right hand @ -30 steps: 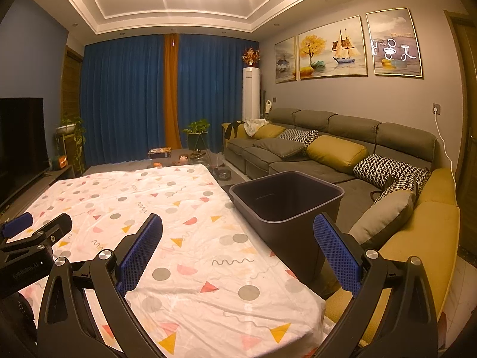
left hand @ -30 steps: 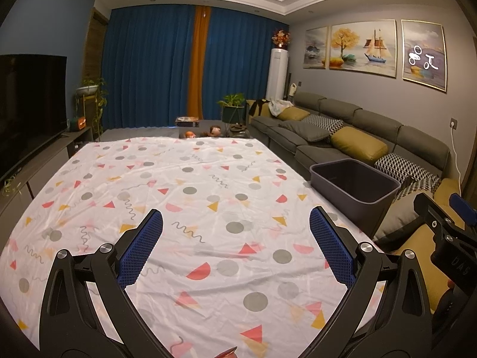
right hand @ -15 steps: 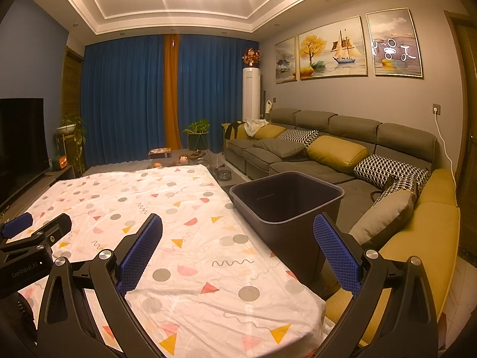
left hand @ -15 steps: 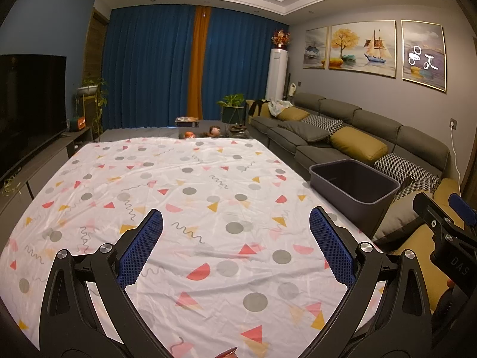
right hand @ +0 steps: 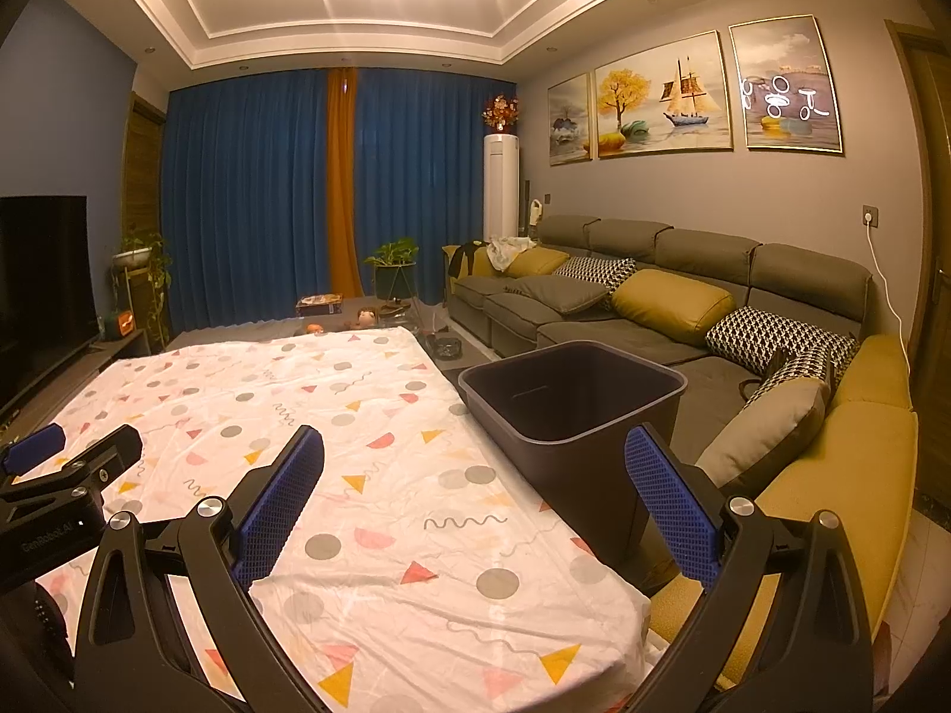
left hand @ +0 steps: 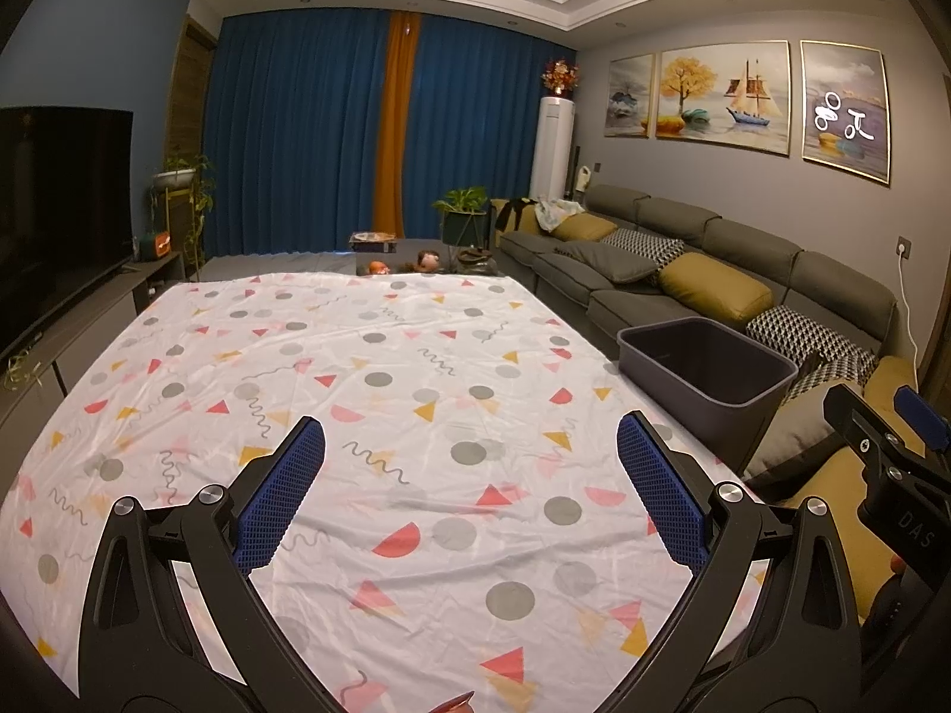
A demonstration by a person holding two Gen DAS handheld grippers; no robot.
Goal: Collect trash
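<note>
Left wrist view: left claw [left hand: 469, 463] spread wide, nothing between the blue pads [left hand: 279, 499], hovering over the counter [left hand: 178, 416]. Counter is covered by a white sheet [left hand: 416, 392] printed with grey dots, red and yellow triangles and squiggles; sheet looks bare apart from a small reddish tip at the very bottom edge, too cropped to identify. Dark grey bin [left hand: 707, 374] stands off the counter's right edge, between counter and sofa [left hand: 683, 249], open top, inside looks empty from here. Right claw [left hand: 885, 439] body shows at the right edge, near the bin; its fingers aren't visible in this view. No loose trash visible on the sheet.

Right wrist view: right claw [right hand: 475, 475] also spread wide, pinching nothing, aimed across the counter's [right hand: 642, 606] near right corner. Bin [right hand: 570, 410] sits straight ahead, touching or just beside the counter's right edge (can't tell which), right finger pad [right hand: 671, 505] overlapping its lower wall in the frame. Bin interior dark, no contents seen. Sofa [right hand: 654, 273] with yellow and patterned cushions behind it. Left claw [right hand: 53, 463] body visible at the left edge over the sheet [right hand: 333, 392]. TV [right hand: 41, 273] on the left wall, blue curtains [right hand: 249, 196] at the far end.
</note>
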